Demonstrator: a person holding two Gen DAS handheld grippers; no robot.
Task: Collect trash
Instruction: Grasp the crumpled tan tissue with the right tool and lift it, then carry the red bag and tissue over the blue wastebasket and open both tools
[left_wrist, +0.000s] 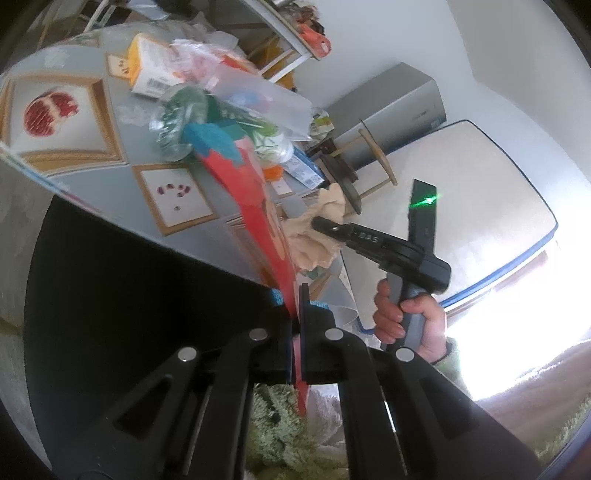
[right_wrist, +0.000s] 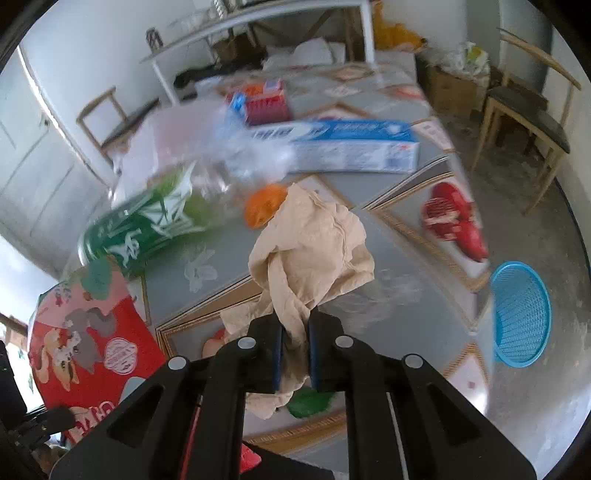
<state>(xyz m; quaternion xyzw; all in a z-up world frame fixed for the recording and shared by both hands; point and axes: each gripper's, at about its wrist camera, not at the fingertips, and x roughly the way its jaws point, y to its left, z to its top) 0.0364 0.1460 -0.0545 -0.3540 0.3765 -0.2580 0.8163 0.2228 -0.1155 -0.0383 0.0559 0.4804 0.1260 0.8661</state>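
Observation:
My left gripper (left_wrist: 294, 306) is shut on a flat red snack bag (left_wrist: 255, 206) and holds it edge-on above the table; the bag also shows at lower left of the right wrist view (right_wrist: 92, 332). My right gripper (right_wrist: 295, 345) is shut on a crumpled beige paper napkin (right_wrist: 314, 251) and holds it above the table. In the left wrist view the right gripper (left_wrist: 325, 226) shows from the side with the napkin (left_wrist: 317, 236) in its tips. More trash lies on the table: a green wrapper (right_wrist: 147, 225), clear plastic (right_wrist: 236, 155), an orange cap (right_wrist: 264, 208).
The grey patterned table (right_wrist: 406, 302) carries a blue-white box (right_wrist: 343, 146) and a red-blue packet (right_wrist: 262, 103). A blue mesh basket (right_wrist: 521, 314) stands on the floor at right. A wooden chair (right_wrist: 524, 107) stands far right, a white shelf (right_wrist: 258, 22) behind. An orange carton (left_wrist: 151, 66) lies far on the table.

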